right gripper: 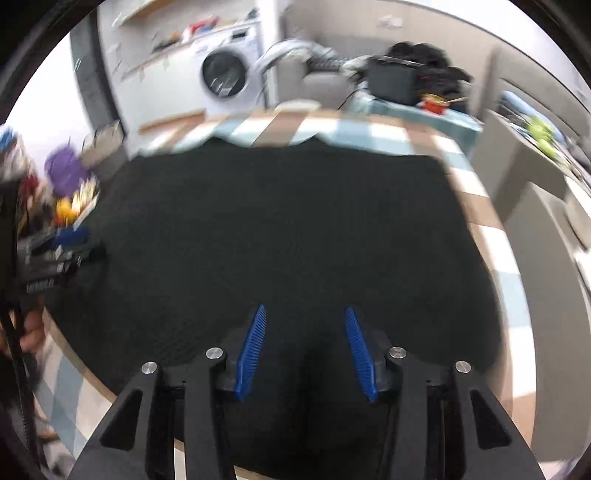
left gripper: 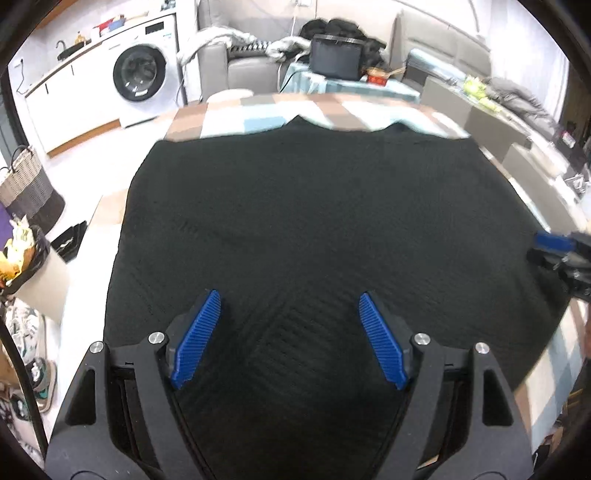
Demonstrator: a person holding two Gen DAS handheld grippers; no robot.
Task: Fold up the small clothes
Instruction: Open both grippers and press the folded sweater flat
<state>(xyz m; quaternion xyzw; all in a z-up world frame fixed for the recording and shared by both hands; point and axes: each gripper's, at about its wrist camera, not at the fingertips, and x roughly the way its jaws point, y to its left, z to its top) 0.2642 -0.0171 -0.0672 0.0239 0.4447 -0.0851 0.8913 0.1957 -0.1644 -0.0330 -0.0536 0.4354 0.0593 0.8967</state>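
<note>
A black ribbed garment (left gripper: 295,206) lies spread flat over a table covered with a brown, white and light-blue checked cloth (left gripper: 236,114). My left gripper (left gripper: 289,295) hovers over the garment's near part, jaws wide open with only cloth below them. At the right edge of the left wrist view, the right gripper (left gripper: 554,247) shows by the garment's right side. In the right wrist view the same garment (right gripper: 277,229) fills the middle. My right gripper (right gripper: 306,308) stands open above it, nothing pinched between the blue pads. The left gripper (right gripper: 62,240) appears at the garment's left edge.
A washing machine (left gripper: 140,74) stands at the back left. Beyond the table are a grey sofa piled with clothes (left gripper: 332,29) and a dark box (left gripper: 334,55). A woven basket (left gripper: 26,184) and shoes (left gripper: 29,343) lie on the floor at left. A hand (right gripper: 31,336) holds the left gripper.
</note>
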